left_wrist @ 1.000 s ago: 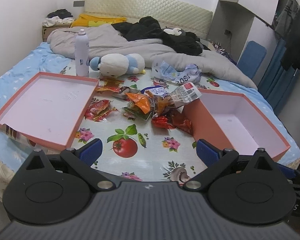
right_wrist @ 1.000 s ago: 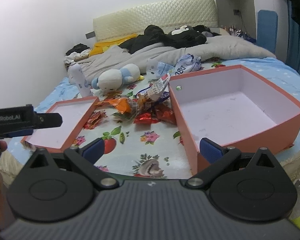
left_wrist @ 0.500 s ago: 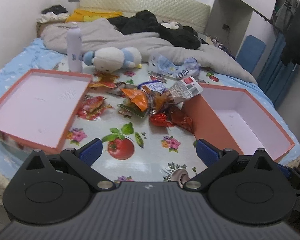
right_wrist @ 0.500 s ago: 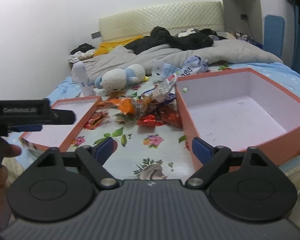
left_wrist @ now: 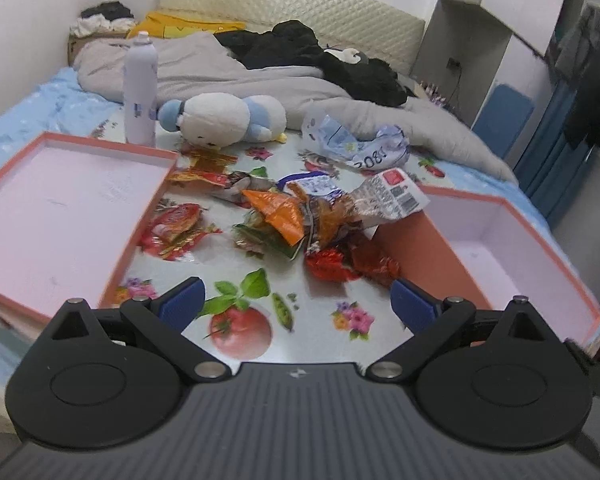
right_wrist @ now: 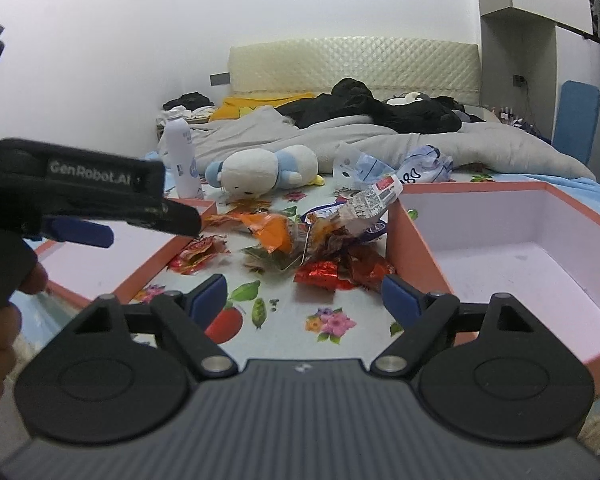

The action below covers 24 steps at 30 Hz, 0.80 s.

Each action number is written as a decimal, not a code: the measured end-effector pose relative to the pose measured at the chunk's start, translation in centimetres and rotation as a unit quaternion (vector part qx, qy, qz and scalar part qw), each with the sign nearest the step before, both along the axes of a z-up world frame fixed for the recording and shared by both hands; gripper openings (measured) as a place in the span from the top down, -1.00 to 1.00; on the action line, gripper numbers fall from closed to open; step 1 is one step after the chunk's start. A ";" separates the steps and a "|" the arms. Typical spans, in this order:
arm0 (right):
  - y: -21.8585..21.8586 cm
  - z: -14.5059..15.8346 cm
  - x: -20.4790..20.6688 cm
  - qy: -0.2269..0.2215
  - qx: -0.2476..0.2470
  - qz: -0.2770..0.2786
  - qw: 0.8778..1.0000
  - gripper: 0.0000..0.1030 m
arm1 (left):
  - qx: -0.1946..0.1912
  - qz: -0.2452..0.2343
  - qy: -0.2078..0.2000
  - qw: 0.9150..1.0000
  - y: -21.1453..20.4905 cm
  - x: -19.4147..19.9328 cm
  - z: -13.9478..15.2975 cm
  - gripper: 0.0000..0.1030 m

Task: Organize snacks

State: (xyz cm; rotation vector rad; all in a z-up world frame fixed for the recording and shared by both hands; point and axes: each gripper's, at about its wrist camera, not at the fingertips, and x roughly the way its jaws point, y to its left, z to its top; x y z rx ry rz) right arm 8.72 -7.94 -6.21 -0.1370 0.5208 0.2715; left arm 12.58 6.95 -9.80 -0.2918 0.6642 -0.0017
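I hold both tools tilted down over the flower-printed plastic sheet [left_wrist: 236, 248]. My left gripper [left_wrist: 296, 302] and right gripper [right_wrist: 302, 296] gape empty. The crinkly foil snack packets [left_wrist: 296, 220] lie heaped between the shallow pink cardboard lid [left_wrist: 60, 208] and the deeper pink cardboard box [right_wrist: 520, 248].

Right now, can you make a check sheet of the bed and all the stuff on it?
Surface: flowery cloth spread on a bed.
Job's things: snack packets piled between the shallow lid and the deep box; both hold nothing.
Clutter: plush toy, white bottle, crumpled bag, grey blanket.
Grippers: left gripper and right gripper open, fingers holding nothing.
Cables: nothing seen.
Surroundings: headboard, white wall.
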 end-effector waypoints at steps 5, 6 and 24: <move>0.6 -2.2 2.7 0.010 -0.017 0.015 1.000 -0.64 | -0.033 0.015 0.001 0.999 0.8 3.1 -2.7 -0.95; 0.9 -2.7 3.2 0.015 -0.019 0.020 1.000 -0.54 | -0.044 0.017 0.001 0.999 1.1 3.8 -3.3 -0.95; 5.1 -10.6 12.1 0.038 -0.138 0.056 0.988 0.02 | -0.177 0.058 0.027 0.982 5.5 13.6 -9.6 -0.46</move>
